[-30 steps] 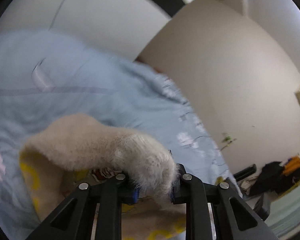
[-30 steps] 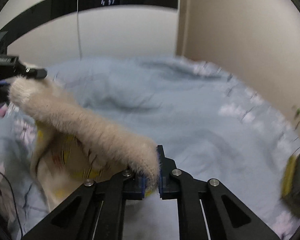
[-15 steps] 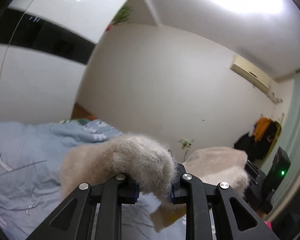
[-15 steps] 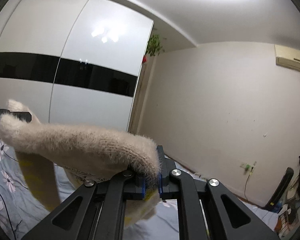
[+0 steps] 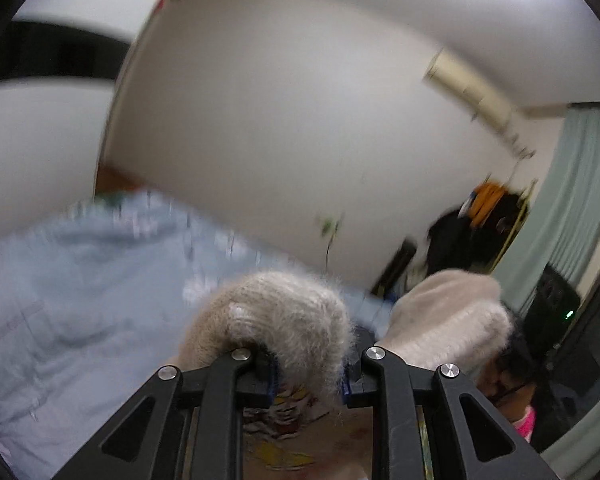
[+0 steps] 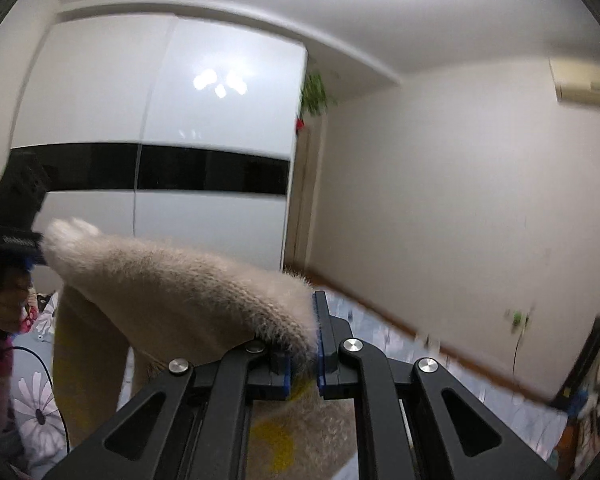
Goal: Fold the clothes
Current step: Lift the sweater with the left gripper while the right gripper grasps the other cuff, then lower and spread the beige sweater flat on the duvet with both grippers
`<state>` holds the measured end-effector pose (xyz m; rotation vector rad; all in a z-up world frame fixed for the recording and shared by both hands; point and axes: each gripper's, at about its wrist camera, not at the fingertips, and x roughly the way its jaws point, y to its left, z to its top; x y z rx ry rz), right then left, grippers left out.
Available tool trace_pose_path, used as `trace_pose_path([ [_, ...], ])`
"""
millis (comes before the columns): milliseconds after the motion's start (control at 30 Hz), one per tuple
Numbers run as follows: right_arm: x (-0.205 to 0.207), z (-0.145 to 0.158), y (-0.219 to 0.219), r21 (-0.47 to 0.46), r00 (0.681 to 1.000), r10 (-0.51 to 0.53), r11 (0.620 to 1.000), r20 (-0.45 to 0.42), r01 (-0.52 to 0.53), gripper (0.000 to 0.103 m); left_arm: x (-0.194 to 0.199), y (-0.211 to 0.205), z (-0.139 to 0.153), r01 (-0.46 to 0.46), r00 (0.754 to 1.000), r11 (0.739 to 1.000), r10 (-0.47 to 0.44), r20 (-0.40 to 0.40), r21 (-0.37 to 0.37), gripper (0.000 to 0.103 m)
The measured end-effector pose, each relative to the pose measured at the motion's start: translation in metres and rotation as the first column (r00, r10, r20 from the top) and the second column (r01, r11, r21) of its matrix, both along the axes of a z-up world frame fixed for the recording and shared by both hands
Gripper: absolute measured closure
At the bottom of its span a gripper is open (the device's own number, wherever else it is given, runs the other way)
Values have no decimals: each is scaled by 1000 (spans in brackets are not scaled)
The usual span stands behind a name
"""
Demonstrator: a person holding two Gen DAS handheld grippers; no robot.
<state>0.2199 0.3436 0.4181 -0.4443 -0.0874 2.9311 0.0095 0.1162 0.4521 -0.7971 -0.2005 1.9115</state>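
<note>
A fuzzy cream sweater (image 6: 172, 292) with yellow print hangs in the air, stretched between my two grippers above the bed. My left gripper (image 5: 306, 376) is shut on one bunched edge of the sweater (image 5: 284, 320). My right gripper (image 6: 302, 356) is shut on the other edge. In the right wrist view the left gripper (image 6: 16, 236) shows at the far left, pinching the sweater's far end. The rest of the sweater droops below both grippers.
A light blue floral duvet (image 5: 60, 300) covers the bed (image 6: 32, 404) below. A white wardrobe with a black band (image 6: 160, 168) stands behind. Dark clothes and an orange item (image 5: 484, 216) hang at the right by a green curtain (image 5: 580, 200).
Both grippers have lifted the sweater up off the bed; the views swung from the duvet up to the walls and ceiling. The left view has since tilted back down a little.
</note>
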Motion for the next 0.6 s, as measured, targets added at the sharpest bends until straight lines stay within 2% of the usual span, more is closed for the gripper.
trace_pose_path([
  [67,-21,-22,27,-72,992,-8,997,122,17,94,-35,35,-48,13,994,997,-5,111,-77,80],
  [133,-48,-66,58,-160,966,-18,985,259,62,94,-64,65,-104,8,977,989,24,210,-151,80],
  [233,-81,-140,102,-251,903,-31,956,429,152,94,-94,102,-193,25,936,971,60,346,-236,80],
  [333,-101,-198,136,-299,852,-34,928,523,221,94,-106,128,-266,54,893,958,80,444,-280,80],
  [400,-111,-223,152,-311,839,-43,918,543,248,94,-121,150,-275,53,897,954,85,434,-296,80],
  [533,-138,-248,193,-352,838,-65,888,542,296,94,-151,194,-294,52,906,943,94,413,-328,78],
  [600,-151,-262,214,-354,825,-84,875,560,329,94,-166,216,-303,51,910,937,99,403,-344,78],
])
